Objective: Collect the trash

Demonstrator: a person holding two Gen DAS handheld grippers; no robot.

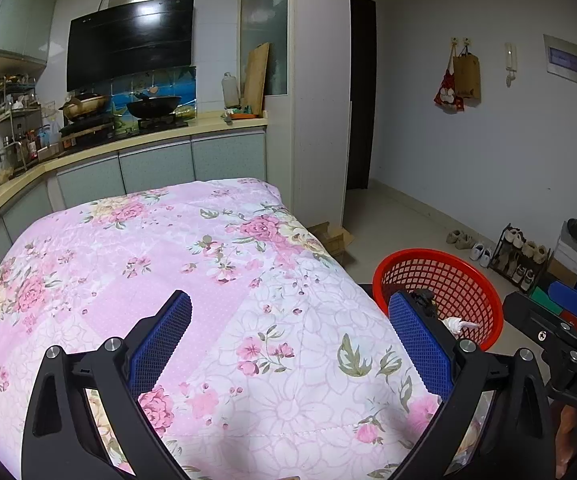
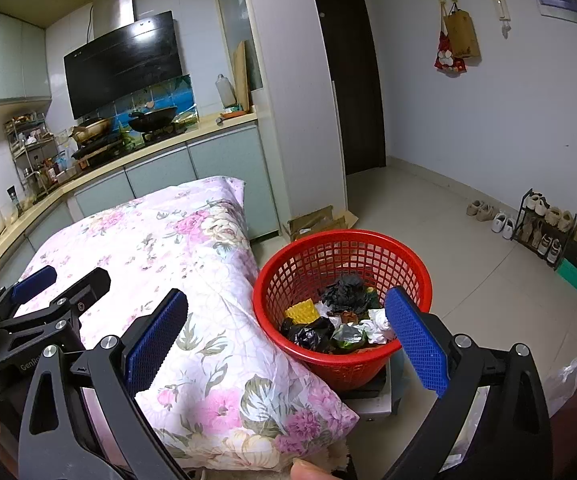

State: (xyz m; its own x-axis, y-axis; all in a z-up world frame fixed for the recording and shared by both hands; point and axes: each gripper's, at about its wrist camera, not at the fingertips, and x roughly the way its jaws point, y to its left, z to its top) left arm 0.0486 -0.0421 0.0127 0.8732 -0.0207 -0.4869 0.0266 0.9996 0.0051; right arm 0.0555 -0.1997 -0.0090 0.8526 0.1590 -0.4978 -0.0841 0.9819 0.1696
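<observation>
A red mesh basket (image 2: 340, 256) stands on the floor at the right side of a pink floral quilt (image 2: 192, 280). It holds crumpled trash (image 2: 340, 320): black plastic, white paper, a yellow piece. My right gripper (image 2: 288, 320) is open and empty, above the quilt's edge and the basket's near rim. My left gripper (image 1: 288, 324) is open and empty over the quilt (image 1: 168, 260), with the basket (image 1: 448, 276) to its right. The left gripper also shows in the right wrist view (image 2: 64, 280), and the right gripper shows in the left wrist view (image 1: 560, 312).
A kitchen counter (image 1: 128, 144) with stove and pans runs behind the quilt. A flattened cardboard box (image 2: 320, 220) lies on the floor beyond the basket. A shoe rack (image 2: 544, 224) and boxes stand along the right wall. A white plastic bag (image 2: 568, 380) lies at lower right.
</observation>
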